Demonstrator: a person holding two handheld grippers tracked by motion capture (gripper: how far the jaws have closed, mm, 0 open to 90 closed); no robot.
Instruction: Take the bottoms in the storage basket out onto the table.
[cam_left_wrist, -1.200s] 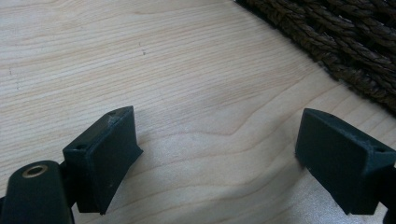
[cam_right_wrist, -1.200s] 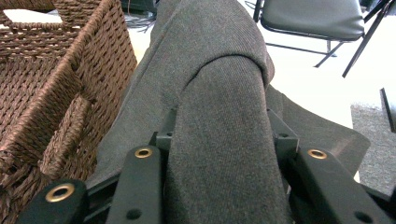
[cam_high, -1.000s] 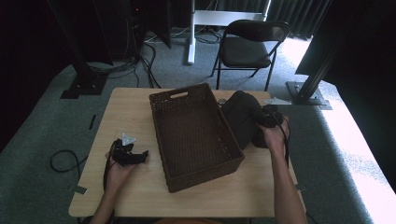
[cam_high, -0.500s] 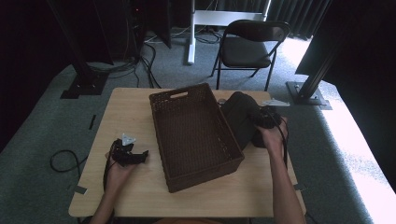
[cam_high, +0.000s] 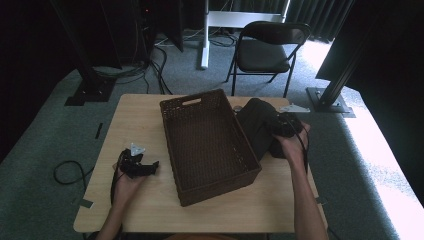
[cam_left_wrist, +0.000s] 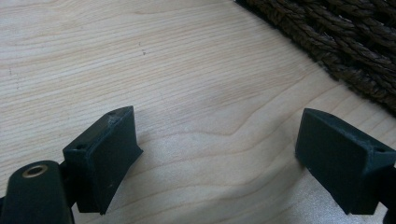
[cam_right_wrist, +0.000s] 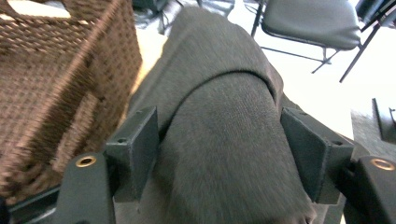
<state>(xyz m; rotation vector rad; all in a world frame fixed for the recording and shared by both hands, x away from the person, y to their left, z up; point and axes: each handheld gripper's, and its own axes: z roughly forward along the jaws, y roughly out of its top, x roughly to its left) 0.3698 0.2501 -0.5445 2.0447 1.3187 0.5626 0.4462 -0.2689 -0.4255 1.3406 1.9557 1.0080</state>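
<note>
Plainly the dark grey cloth is soft and light: it drapes in rounded folds, sags under its own weight and has a slightly fuzzy weave that should grip well against rubber pads. It will not hold a shape, so pinching a thick folded ridge, where several layers bunch, looks the safest hold; a single loose edge would likely trail and catch on the wicker basket rim.

The cloth lies bunched on the wooden table, just beside the basket's right wall, at the person's right.

The right gripper straddles a rolled hump of the cloth, its jaws set wide with the fabric bulging between them. Both pads seem to touch the fold's flanks, though I cannot tell whether they are squeezing it yet or merely sitting around it.

The left gripper rests low over bare tabletop near the basket's left side, jaws spread wide apart and holding nothing.
</note>
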